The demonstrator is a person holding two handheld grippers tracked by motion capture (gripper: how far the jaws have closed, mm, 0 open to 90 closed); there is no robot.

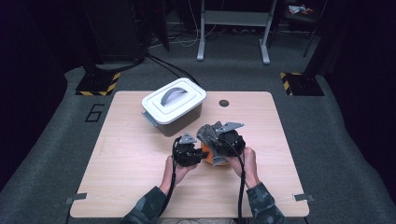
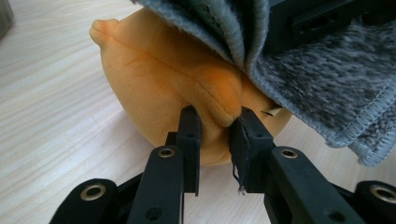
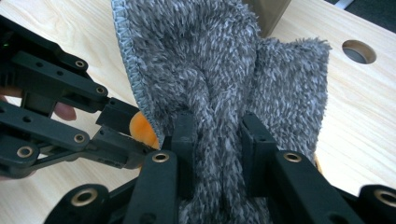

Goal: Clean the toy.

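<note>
Grey fleecy cloth (image 3: 224, 93), bunched in the right gripper (image 3: 218, 135), drapes and half hides the orange plush toy (image 2: 177, 88), which the left gripper (image 2: 215, 135) pinches on the worktop (image 1: 130, 154).

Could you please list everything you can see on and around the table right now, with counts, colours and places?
plush toy: one, orange, on the table between the grippers
cloth: one, grey, fuzzy, draped over the plush toy
storage box: one, grey with white lid and grey handle, far left of table centre
table: one, light wood, round hole near far edge
floor markers: two, yellow-black striped, beyond the far corners
left gripper: one, black, jaws pinching a fold of the plush toy
right gripper: one, black, jaws clamped on the cloth
hands: two, camouflage sleeves, near edge
</note>
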